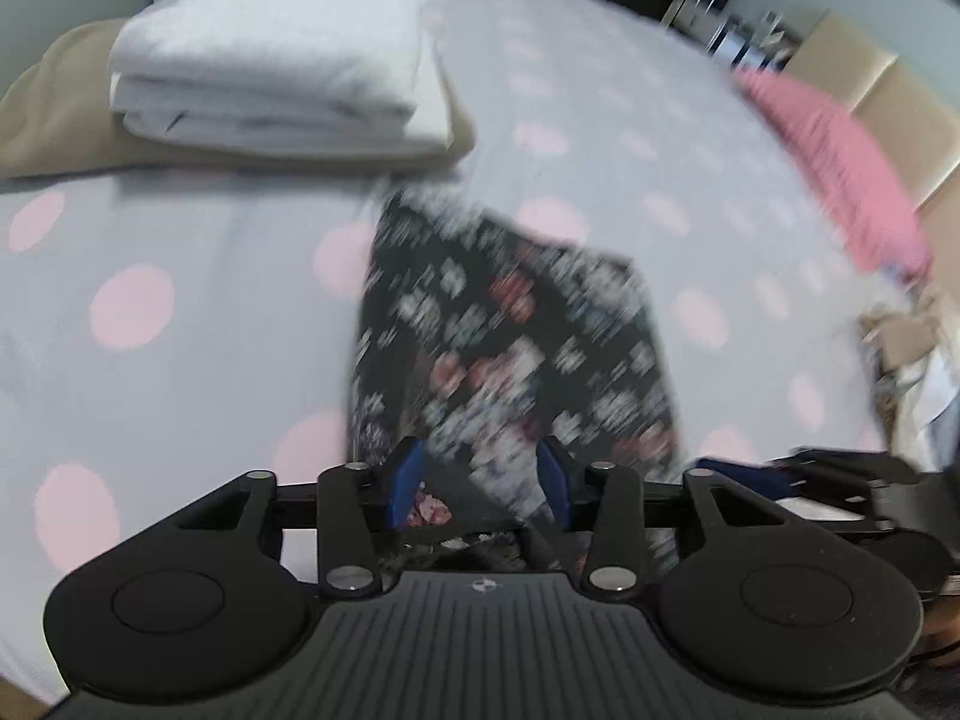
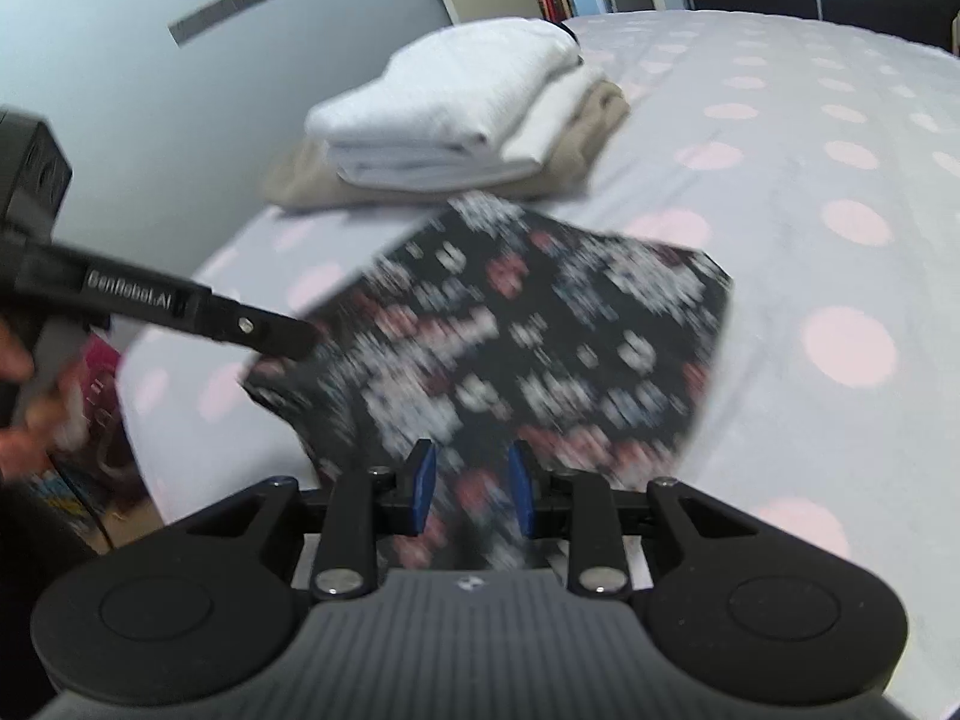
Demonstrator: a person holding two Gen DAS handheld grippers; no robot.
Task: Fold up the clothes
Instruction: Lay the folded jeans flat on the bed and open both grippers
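Note:
A dark garment with a white and red floral print (image 1: 510,324) lies partly folded on the bed, blurred by motion. My left gripper (image 1: 480,480) hovers over its near edge. Its blue pads (image 1: 408,480) stand apart with cloth showing between them, not pinched. In the right wrist view the same garment (image 2: 540,336) spreads ahead of my right gripper (image 2: 472,489), whose pads (image 2: 423,486) are also apart over the near edge. My left gripper (image 2: 294,342) reaches in from the left, its tip at the garment's left edge, with a hand (image 2: 15,360) behind it.
The bed sheet (image 1: 150,240) is pale grey with pink dots. A stack of folded white and beige clothes (image 1: 276,54) sits at the back, seen as the pile (image 2: 450,114) in the right wrist view. A pink cloth (image 1: 840,162) lies at the right. The bed edge (image 2: 138,420) drops off at the left.

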